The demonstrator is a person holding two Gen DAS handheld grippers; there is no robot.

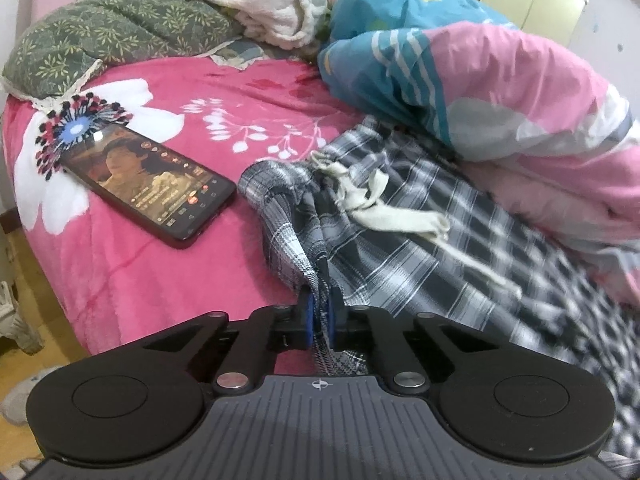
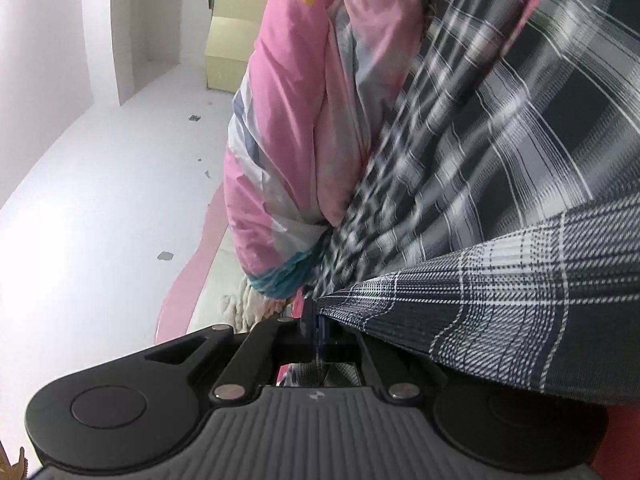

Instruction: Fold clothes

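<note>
The plaid trousers [image 1: 420,232] lie across the pink flowered bed [image 1: 160,264], against a heaped pink-and-blue quilt [image 1: 500,92]. The left gripper [image 1: 320,308] has its fingers clamped on the waistband edge, and the right gripper [image 2: 314,320] pinches another part, pulling it taut. A phone [image 1: 148,184] rests nearby.
</note>
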